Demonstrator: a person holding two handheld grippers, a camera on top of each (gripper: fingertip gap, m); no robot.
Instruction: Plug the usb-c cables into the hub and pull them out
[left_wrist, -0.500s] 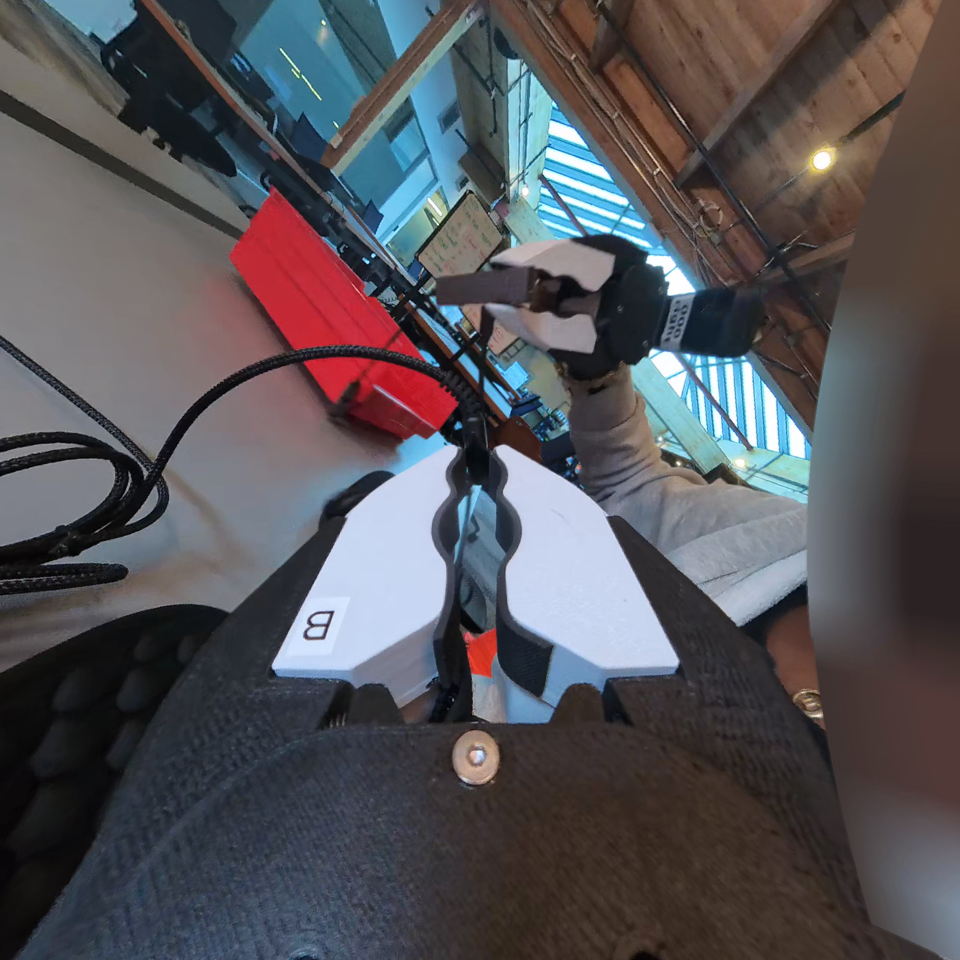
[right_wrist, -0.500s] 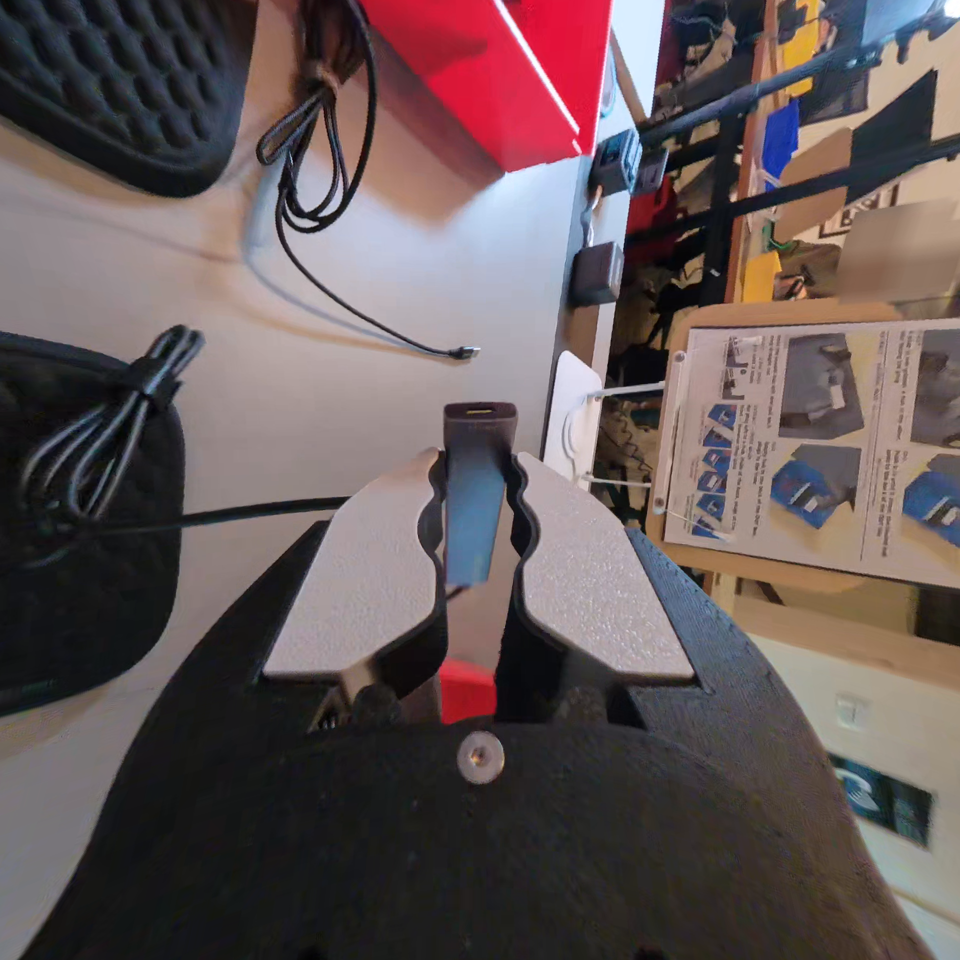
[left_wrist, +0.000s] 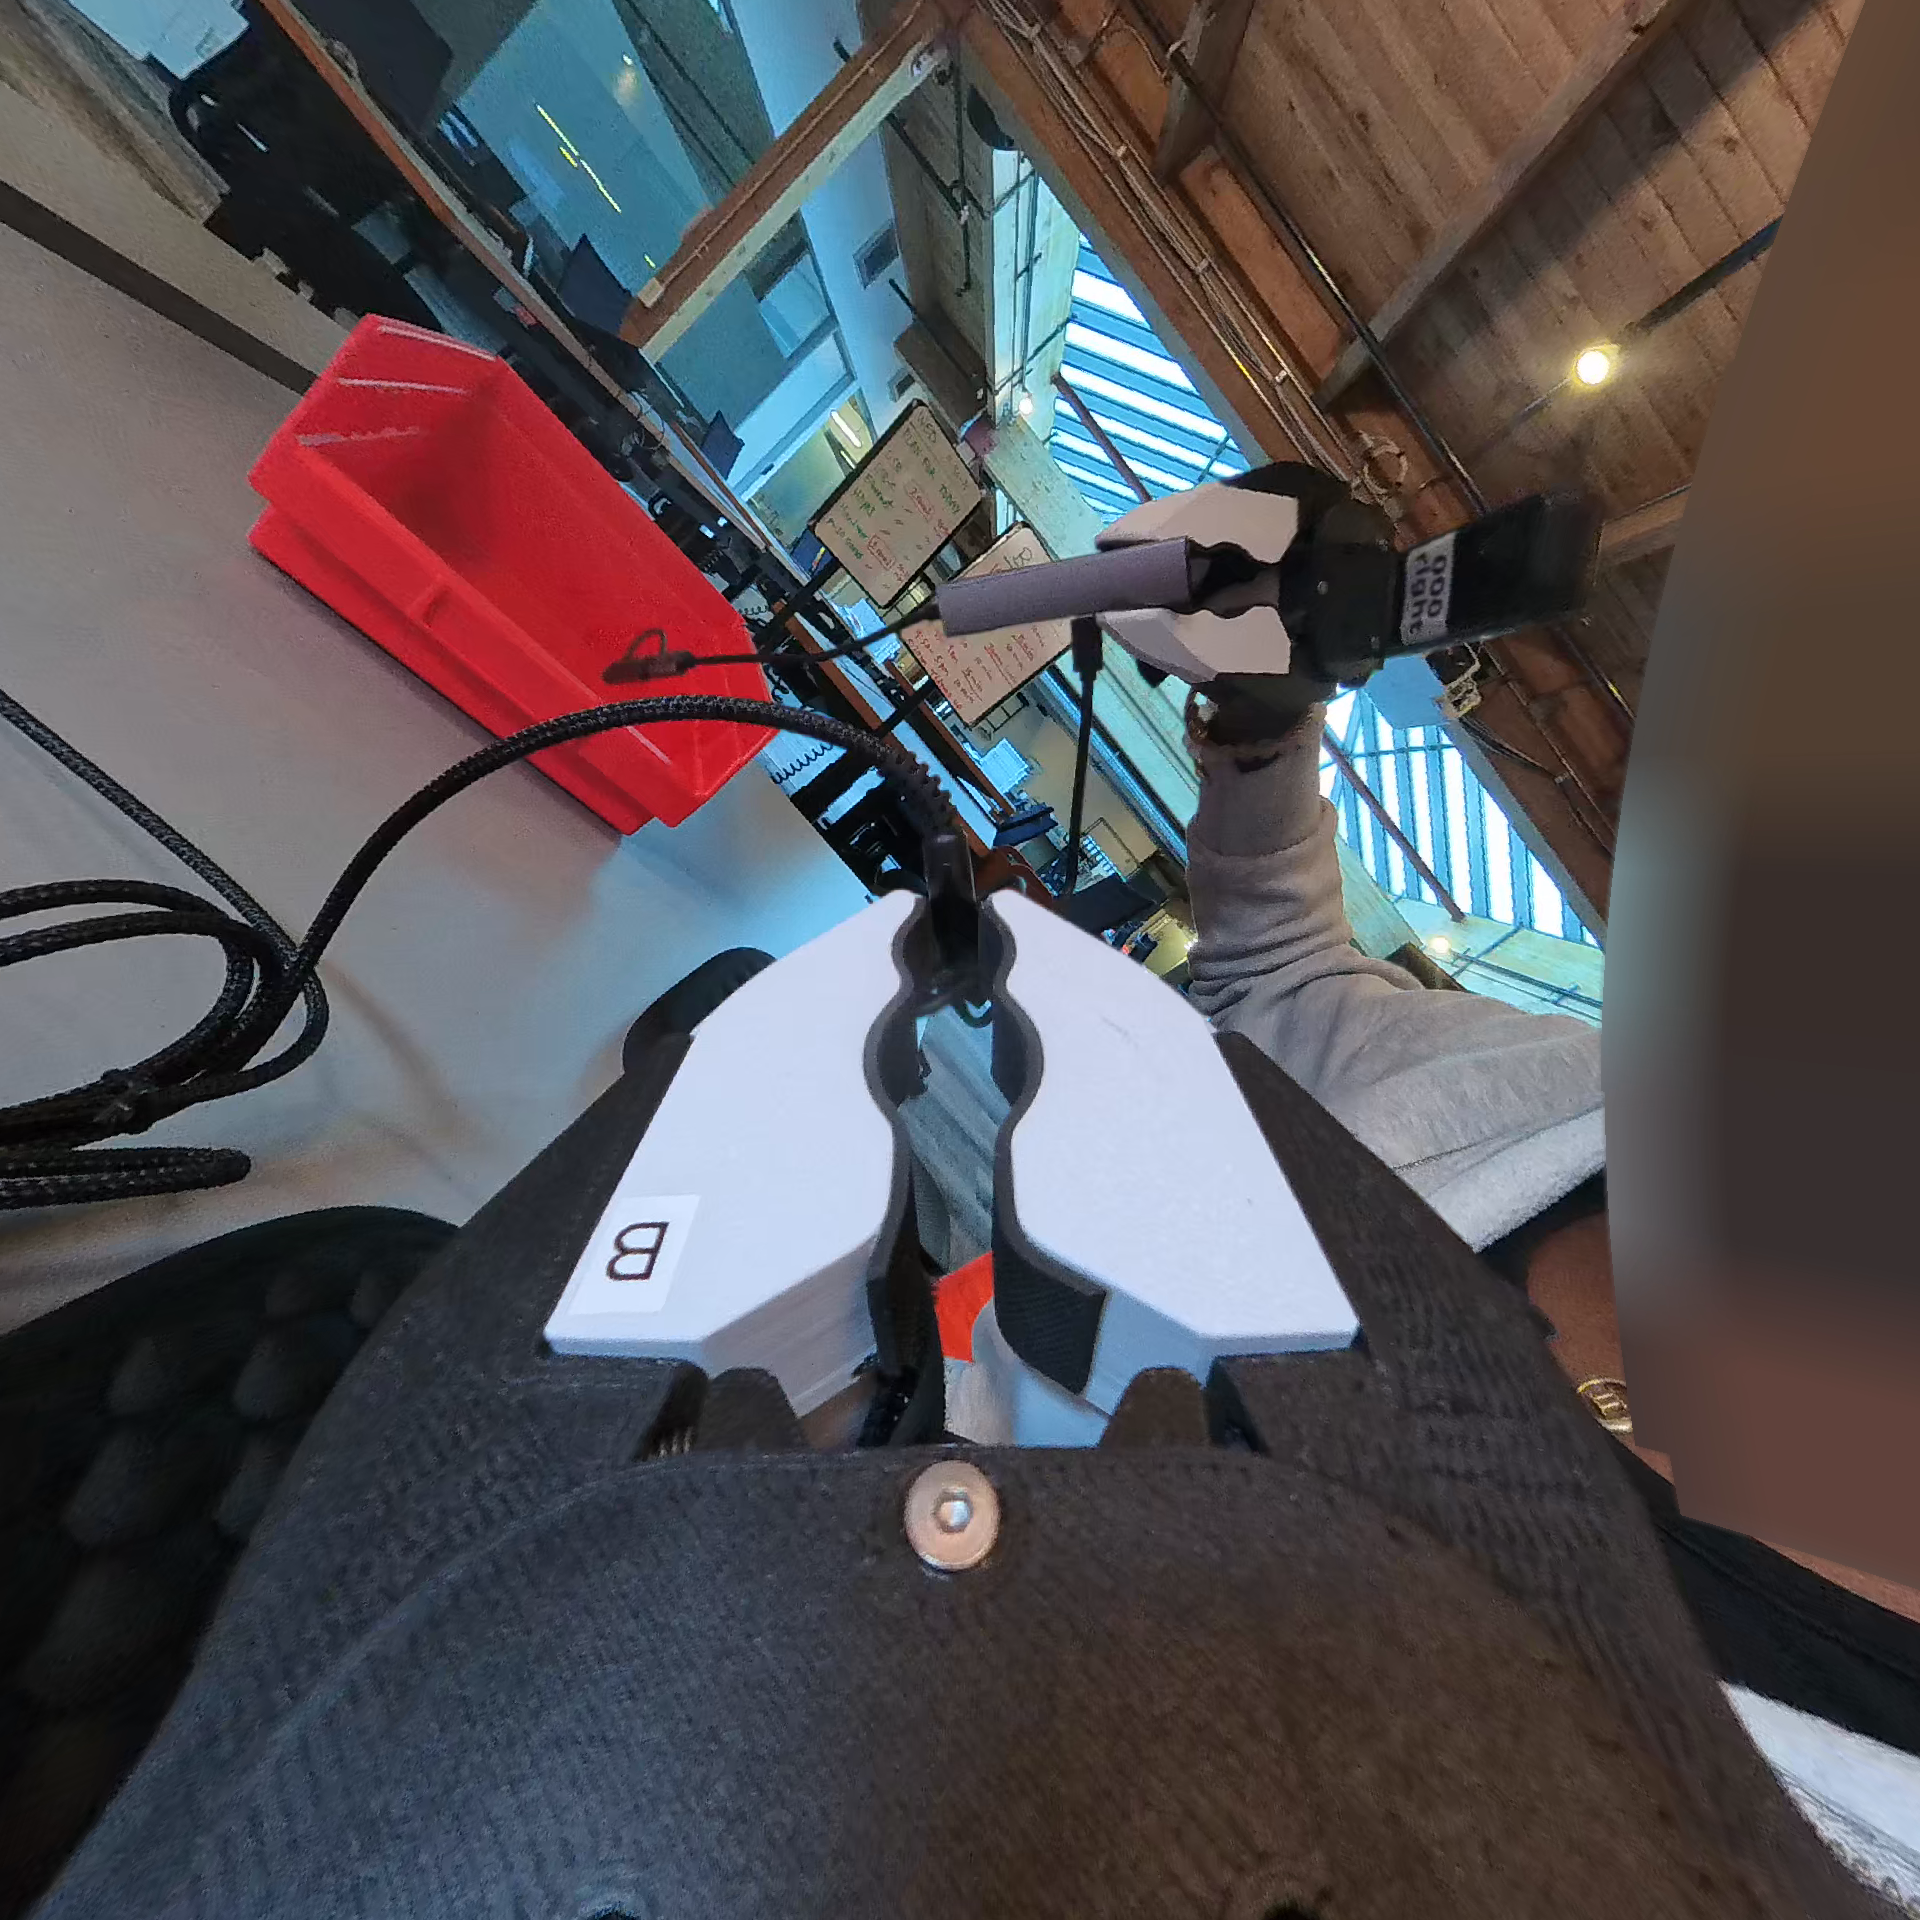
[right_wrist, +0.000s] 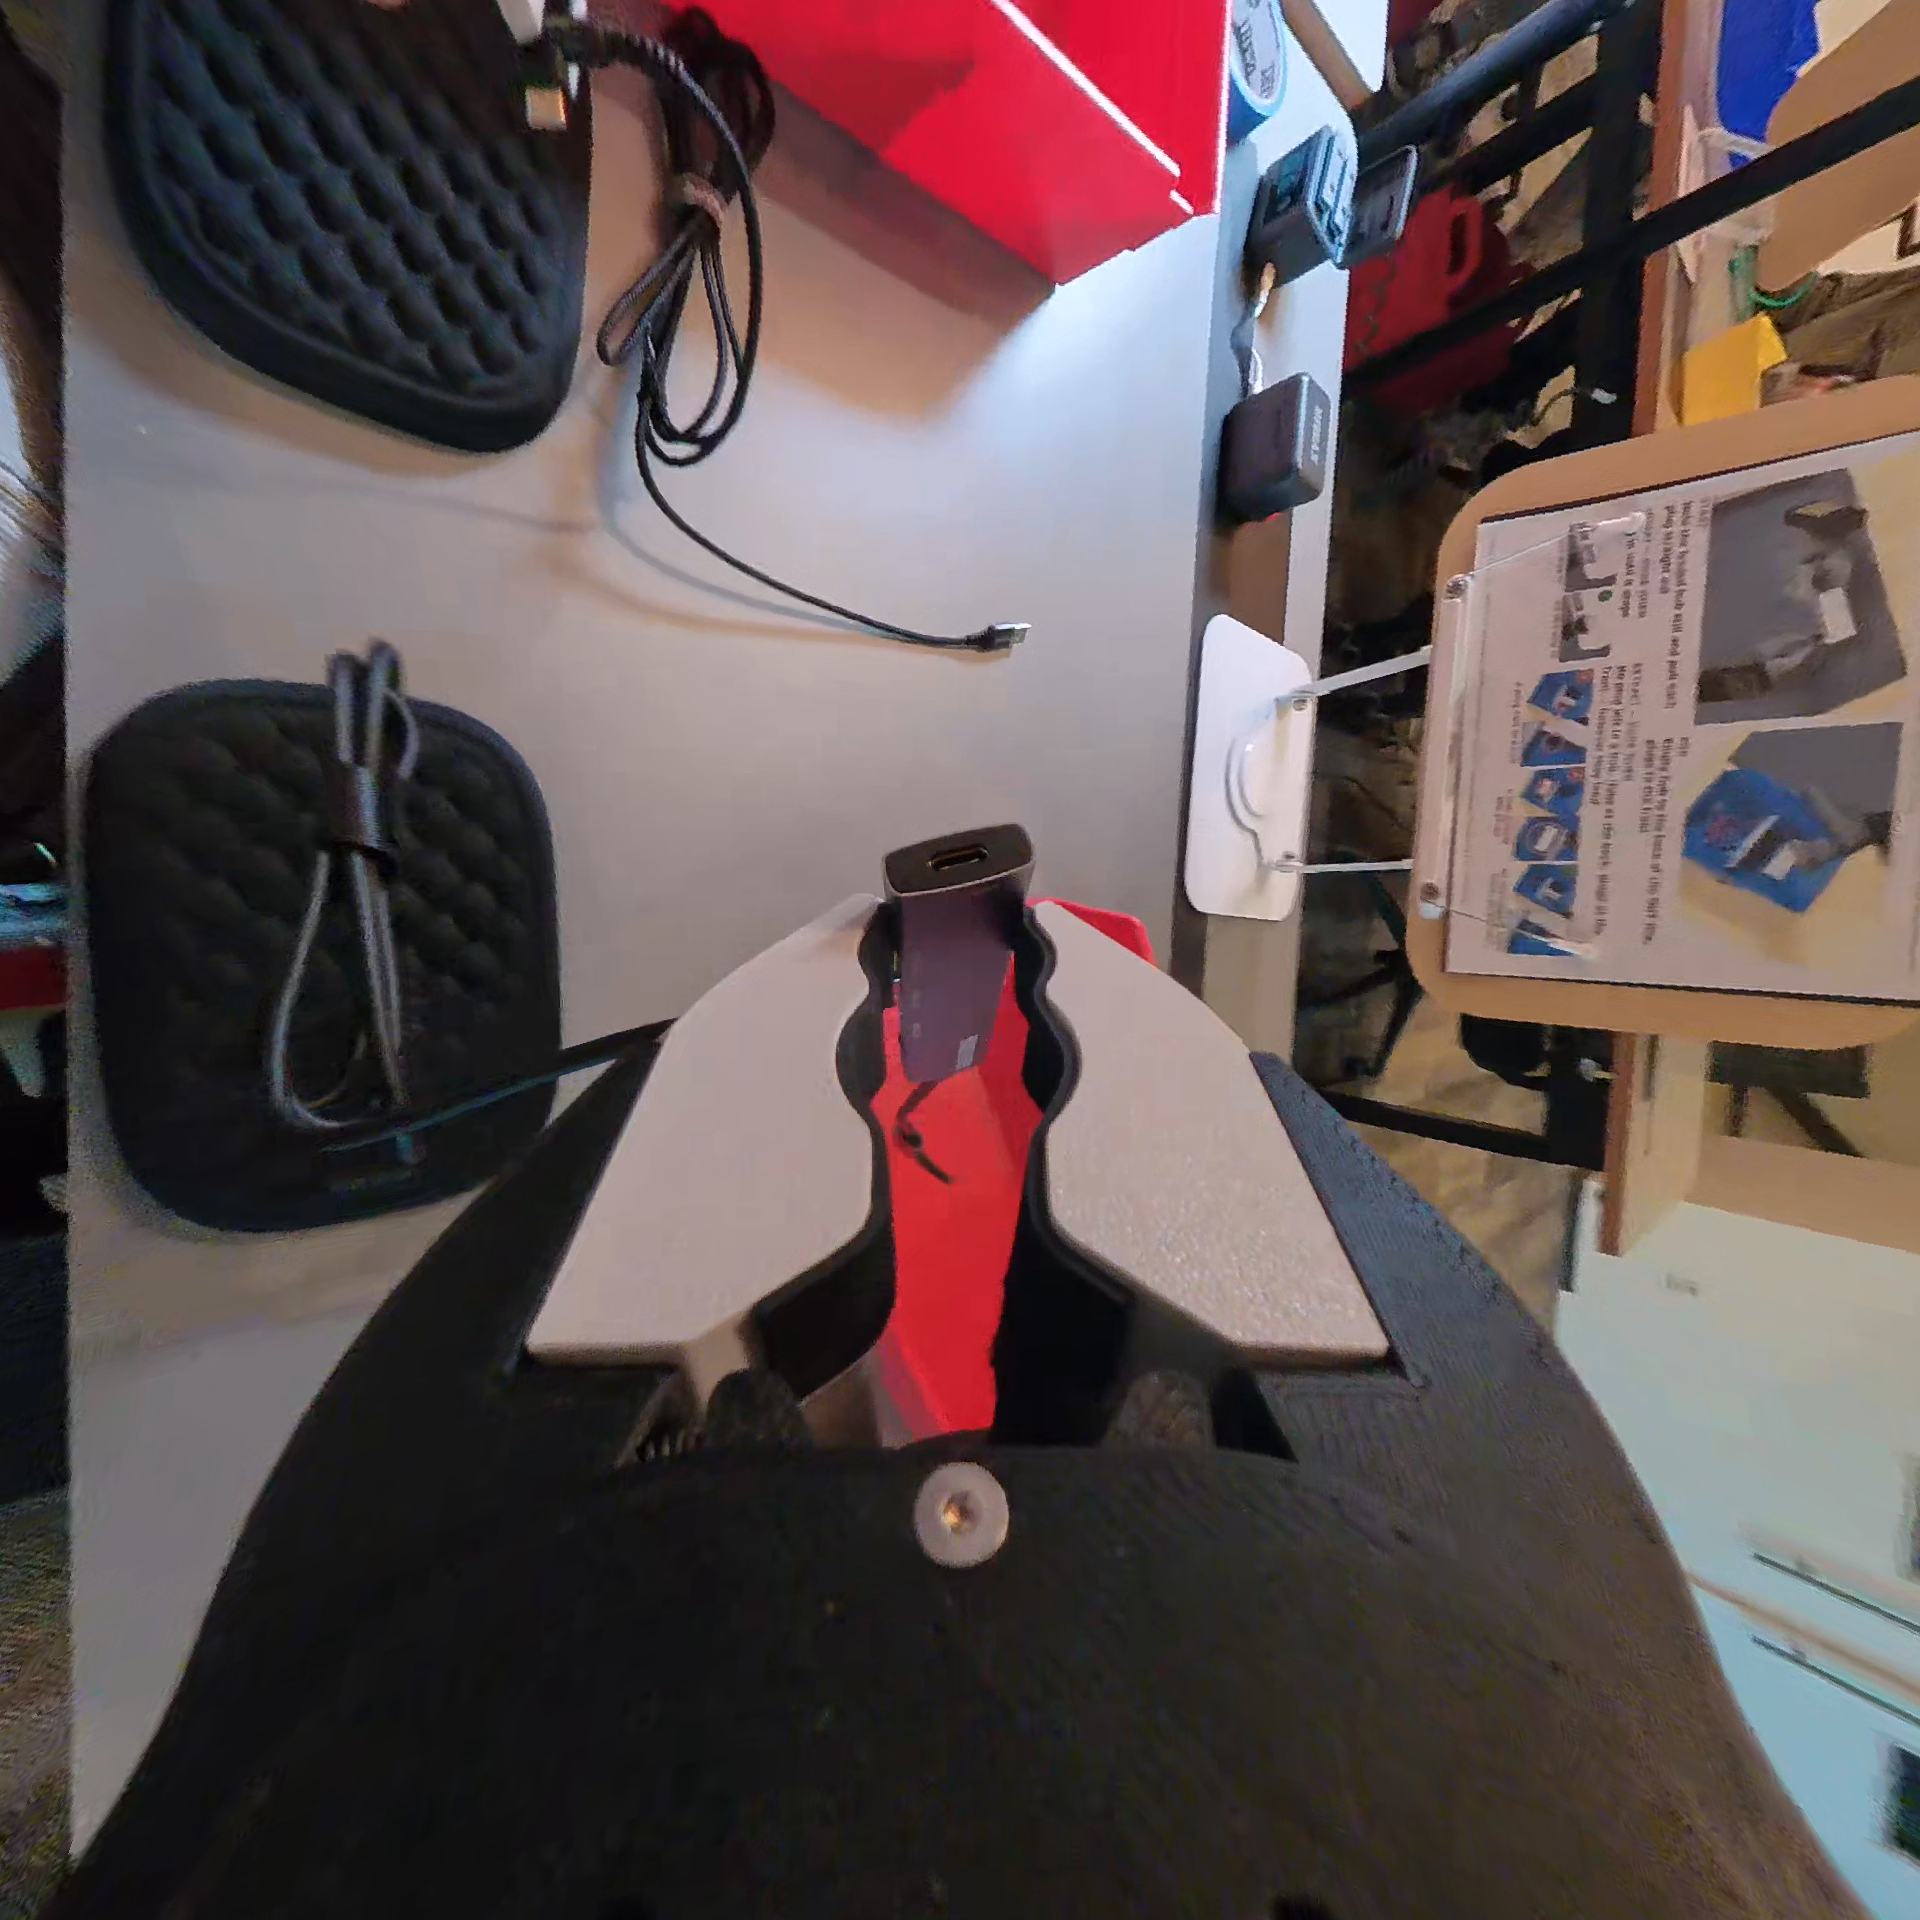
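Above a grey table, the left gripper (left_wrist: 951, 914) pinches a braided cable's (left_wrist: 416, 821) stiff plug, the right gripper (right_wrist: 951, 914) clamps the small, rigid, light-looking hub (right_wrist: 951, 935) midbody, both raised, apart.

Grey table (right_wrist: 935, 499) under two black quilted pads (right_wrist: 343, 197), red bin (left_wrist: 488, 561) (far edge), loose cable (right_wrist: 727, 582).

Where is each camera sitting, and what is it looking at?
Left wrist view: rides the left gripper, jaws shut on a black cable plug; faces the right gripper, a grey sleeve and the ceiling.
Right wrist view: rides the right gripper, facing the table.
Shared: hub, red bin.
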